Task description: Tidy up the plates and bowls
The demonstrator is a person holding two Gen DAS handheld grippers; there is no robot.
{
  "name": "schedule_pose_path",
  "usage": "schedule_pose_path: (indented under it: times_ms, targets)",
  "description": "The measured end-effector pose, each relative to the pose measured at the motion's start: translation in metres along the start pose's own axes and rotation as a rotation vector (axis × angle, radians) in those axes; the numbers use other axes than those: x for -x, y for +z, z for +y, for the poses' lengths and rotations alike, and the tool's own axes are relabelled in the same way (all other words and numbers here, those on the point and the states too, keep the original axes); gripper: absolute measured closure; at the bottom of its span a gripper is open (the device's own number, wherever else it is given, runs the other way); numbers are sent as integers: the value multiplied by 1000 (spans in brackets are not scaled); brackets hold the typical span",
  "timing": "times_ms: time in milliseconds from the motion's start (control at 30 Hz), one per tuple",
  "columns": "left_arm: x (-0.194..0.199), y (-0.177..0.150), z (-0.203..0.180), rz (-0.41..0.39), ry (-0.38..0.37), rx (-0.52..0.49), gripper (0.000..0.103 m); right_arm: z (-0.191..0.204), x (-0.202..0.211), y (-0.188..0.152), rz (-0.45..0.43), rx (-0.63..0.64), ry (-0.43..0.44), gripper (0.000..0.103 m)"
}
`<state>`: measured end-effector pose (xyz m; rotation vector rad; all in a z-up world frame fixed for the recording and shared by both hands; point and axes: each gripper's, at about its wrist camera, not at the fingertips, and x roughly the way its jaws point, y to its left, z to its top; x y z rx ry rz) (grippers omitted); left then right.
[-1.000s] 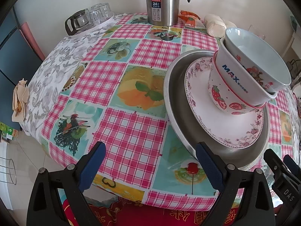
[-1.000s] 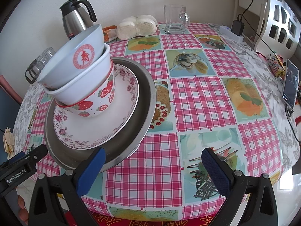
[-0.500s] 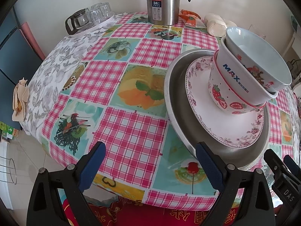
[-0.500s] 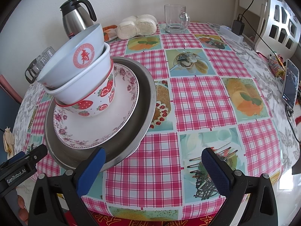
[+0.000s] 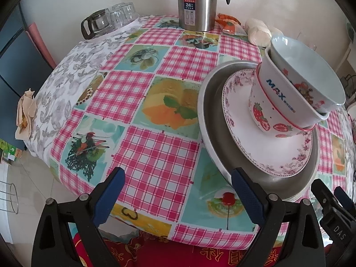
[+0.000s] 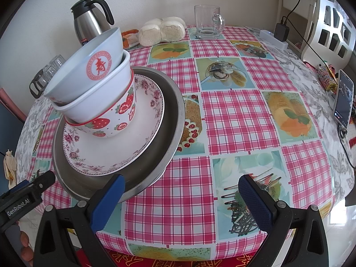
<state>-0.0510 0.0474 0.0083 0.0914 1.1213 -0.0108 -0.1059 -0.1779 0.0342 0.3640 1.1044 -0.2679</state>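
Leaning in a tilted stack on the flowered plate (image 6: 115, 149) inside the metal tray (image 6: 171, 133) near the table (image 6: 235, 115) edge, the bowls (image 6: 98, 84) may topple if either spread, empty gripper, left (image 5: 175, 198) or right (image 6: 181, 200), nudges the tray.

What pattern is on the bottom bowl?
Red strawberries on white, with a red rim, on the bottom bowl; clearest in the right wrist view.

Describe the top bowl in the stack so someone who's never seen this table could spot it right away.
Find the big metal tray on the checked tablecloth; a flowered plate lies in it with three nested bowls. The top bowl tilts, pale blue-white, and alone bears a red round emblem.
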Motion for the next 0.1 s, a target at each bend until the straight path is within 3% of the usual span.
schedule_pose_path:
  times_ms: [100]
  targets:
    - [0,1,0,1,-10,1,7,0,0,0,0,1,0,0]
